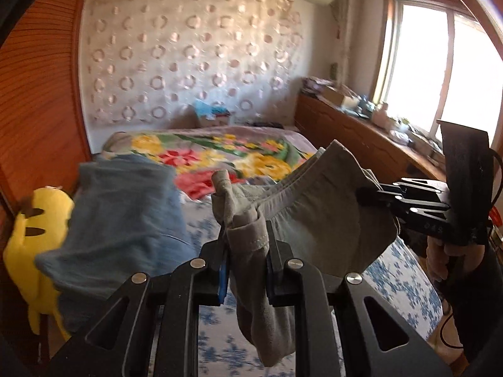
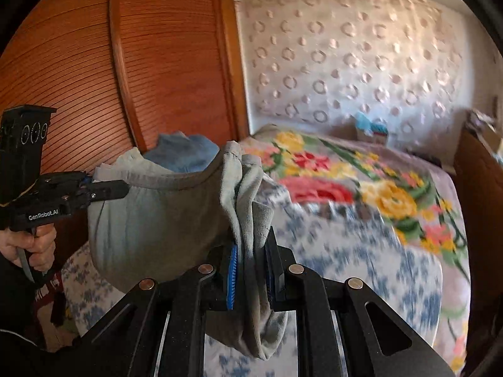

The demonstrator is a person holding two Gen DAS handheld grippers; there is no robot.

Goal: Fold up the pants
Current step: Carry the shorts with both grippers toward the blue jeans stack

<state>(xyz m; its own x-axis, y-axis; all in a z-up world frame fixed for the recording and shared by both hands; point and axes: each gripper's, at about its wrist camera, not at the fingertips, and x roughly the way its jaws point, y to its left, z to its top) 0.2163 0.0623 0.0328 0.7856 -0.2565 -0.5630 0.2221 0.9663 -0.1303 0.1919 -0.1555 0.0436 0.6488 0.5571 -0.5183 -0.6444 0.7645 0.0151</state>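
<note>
Left hand-held gripper (image 1: 246,257) and right hand-held gripper (image 2: 250,260) each clenched on grey pants (image 1: 314,220), held above bed (image 1: 402,286). Keep both corners level, cloth taut, lower evenly onto bed.

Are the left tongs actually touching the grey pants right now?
Touching. The left wrist view shows the grey pants bunched and pinched between the fingers of the left tongs, fabric hanging below them.
</note>
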